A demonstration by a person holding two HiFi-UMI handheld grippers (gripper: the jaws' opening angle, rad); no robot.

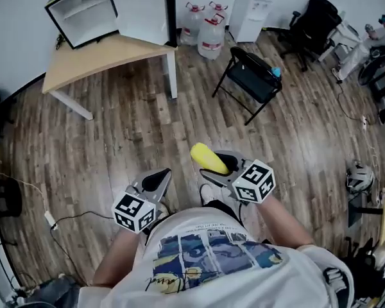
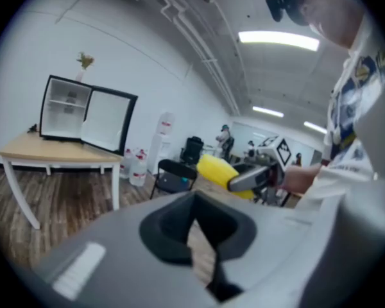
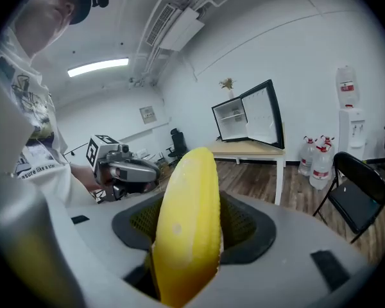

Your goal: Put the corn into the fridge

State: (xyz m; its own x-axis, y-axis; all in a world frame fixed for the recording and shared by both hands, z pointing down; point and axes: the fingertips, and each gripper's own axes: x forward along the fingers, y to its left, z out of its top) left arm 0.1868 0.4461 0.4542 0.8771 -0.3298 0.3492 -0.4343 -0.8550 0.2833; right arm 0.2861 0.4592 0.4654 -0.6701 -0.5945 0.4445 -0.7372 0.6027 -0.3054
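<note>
A yellow corn cob (image 1: 208,158) sticks out forward from my right gripper (image 1: 219,165), whose jaws are shut on it; in the right gripper view the corn (image 3: 187,220) fills the middle between the jaws. My left gripper (image 1: 155,181) is held beside it, shut with nothing in it; in the left gripper view its jaws (image 2: 199,233) meet with only floor behind. A small black fridge (image 1: 86,8) stands on a wooden table (image 1: 99,56) at the far left, its door (image 1: 143,11) swung wide open and its white inside showing. The fridge (image 3: 234,117) is far from both grippers.
A black folding chair (image 1: 253,76) stands on the wood floor ahead and to the right. Water jugs (image 1: 208,34) and a white dispenser (image 1: 251,8) line the back wall. Office chairs (image 1: 314,24) sit far right. A cable (image 1: 51,220) lies on the floor at left.
</note>
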